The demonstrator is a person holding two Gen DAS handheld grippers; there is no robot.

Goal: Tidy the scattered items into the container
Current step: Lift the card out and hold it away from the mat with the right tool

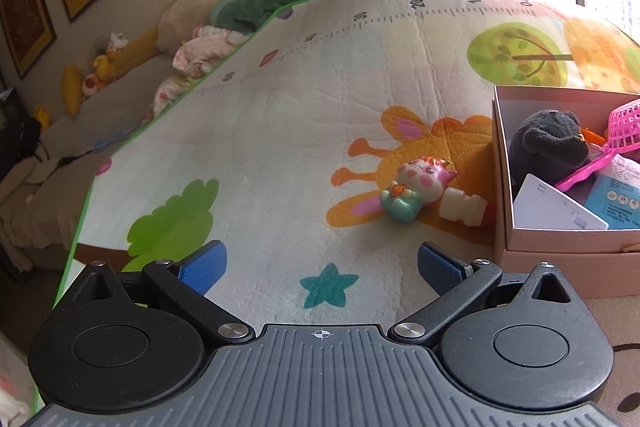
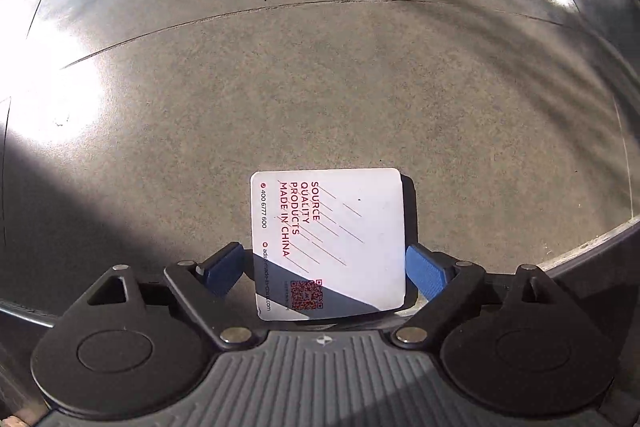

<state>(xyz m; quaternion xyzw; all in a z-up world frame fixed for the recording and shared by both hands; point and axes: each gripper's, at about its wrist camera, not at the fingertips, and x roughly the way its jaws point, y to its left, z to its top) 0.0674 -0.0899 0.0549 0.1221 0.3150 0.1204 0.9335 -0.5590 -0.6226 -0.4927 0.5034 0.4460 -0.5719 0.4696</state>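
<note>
White square card (image 2: pixel 328 243) with red lettering and a QR code, flat on grey floor (image 2: pixel 320 87) between the right claw (image 2: pixel 326 267) blue pads, spread, pressing unclear, left claw (image 1: pixel 322 263) spread empty, pink box (image 1: pixel 560 255) just right.

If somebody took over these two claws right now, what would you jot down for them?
Left claw: open, empty, above the play mat.
Right claw: open, pointing down at the floor, straddling a white card; not clearly gripping yet.
Done: pink box already holds a grey plush, pink swatter, packets.
Left: the card, pig figure, small bottle beside the box.
</note>
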